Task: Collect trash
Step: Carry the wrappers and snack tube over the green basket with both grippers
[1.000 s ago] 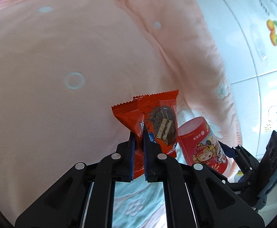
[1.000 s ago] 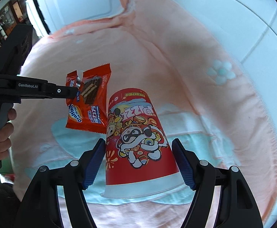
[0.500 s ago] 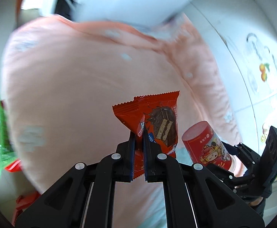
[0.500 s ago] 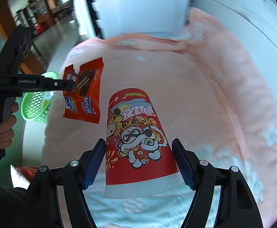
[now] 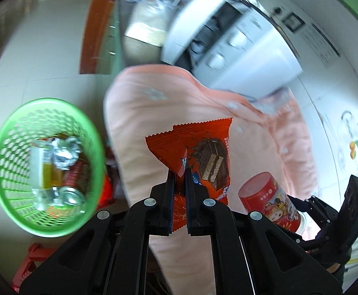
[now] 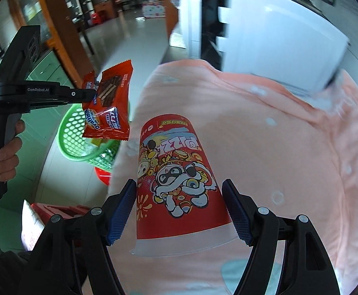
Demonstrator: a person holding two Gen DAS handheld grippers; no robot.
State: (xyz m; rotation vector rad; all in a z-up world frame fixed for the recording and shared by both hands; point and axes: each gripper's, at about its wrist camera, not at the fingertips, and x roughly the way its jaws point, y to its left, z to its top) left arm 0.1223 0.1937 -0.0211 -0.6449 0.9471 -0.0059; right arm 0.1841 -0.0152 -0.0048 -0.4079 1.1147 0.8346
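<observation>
Left gripper [image 5: 179,184] clamped on orange snack wrapper [image 5: 198,152], pinched at lower edge; wrapper stands up past the fingertips, held in the air over the edge of the pink cloth [image 5: 142,123]. Right gripper [image 6: 181,211] closed against red paper cup [image 6: 176,172], blue pads [image 6: 121,209] touching the cup wall near the white rim; cup carried base-forward, above the cloth.

Handling, judged: wrapper light, limp, crinkly film; edge pinch adequate, likely to flap on release. Cup light, thin-walled, easily crushed; grip across the wider rim end sensible, squeeze kept gentle.

Green basket [image 5: 43,167] on floor, left of the cloth; already holding crumpled foil, a carton and a can. In right wrist view, wrapper hangs in front of the basket [image 6: 73,132], not clearly over it. Hand [image 6: 7,152] on left gripper's handle visible.

Versus 1.0 s ago: both views then filled by cloth and wall; now floor, basket and white appliance [image 5: 240,49] in sight. Grips on wrapper and cup unchanged. Background blurred, consistent with motion toward basket.
</observation>
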